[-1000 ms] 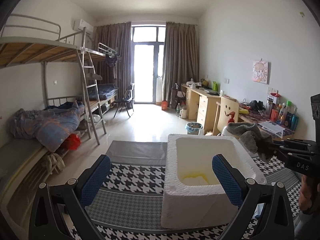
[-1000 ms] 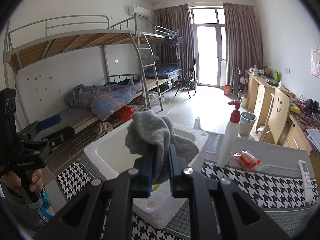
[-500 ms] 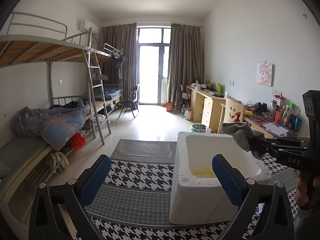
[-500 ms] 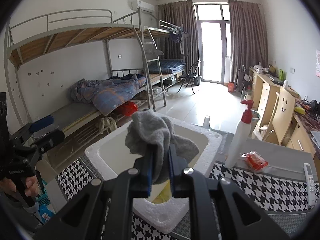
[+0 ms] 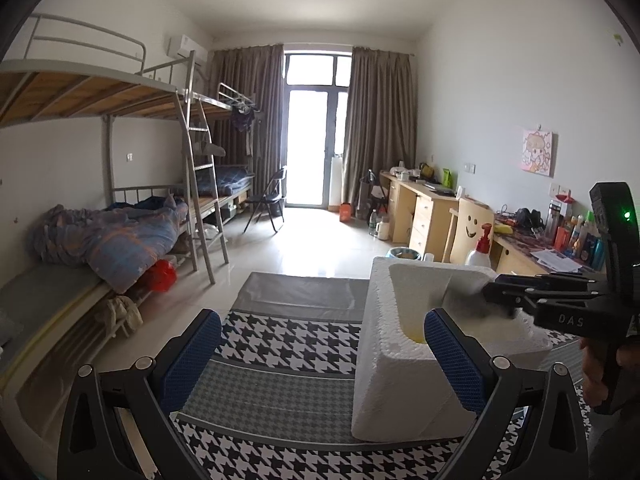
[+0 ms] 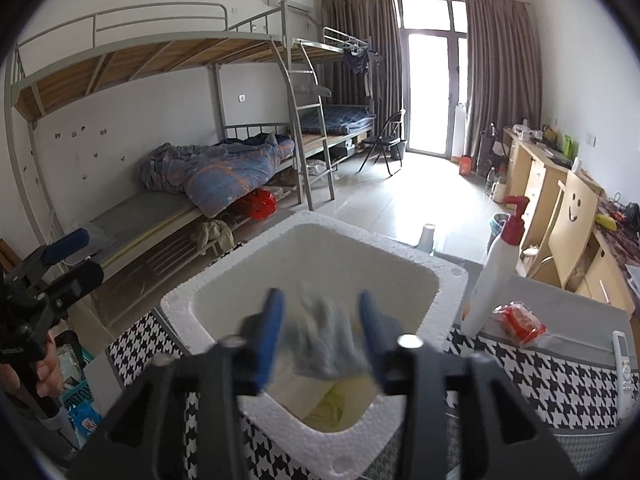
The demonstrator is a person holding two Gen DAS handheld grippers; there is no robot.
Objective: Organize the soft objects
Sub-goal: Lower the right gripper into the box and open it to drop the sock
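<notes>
A white foam box [image 6: 404, 264] stands on the houndstooth table cloth; it also shows in the left wrist view [image 5: 384, 344]. My right gripper [image 6: 320, 328] is open over the box, blurred by motion. A grey cloth [image 6: 324, 340] hangs loose between its blue pads, falling into the box above something yellow [image 6: 332, 404] at the bottom. In the left wrist view the right gripper [image 5: 500, 300] reaches over the box rim. My left gripper [image 5: 320, 352] is open and empty, left of the box above the table cloth [image 5: 280, 360].
A white pump bottle with a red top [image 6: 496, 276], a red packet [image 6: 520, 324] and a white remote [image 6: 622, 360] sit on the table right of the box. Bunk beds [image 5: 100, 240] line the left wall, desks [image 5: 428, 204] the right.
My right gripper has opened and let go of the grey cloth, which drops into the box. It also moved down toward the box. The left gripper shifted left, staying open.
</notes>
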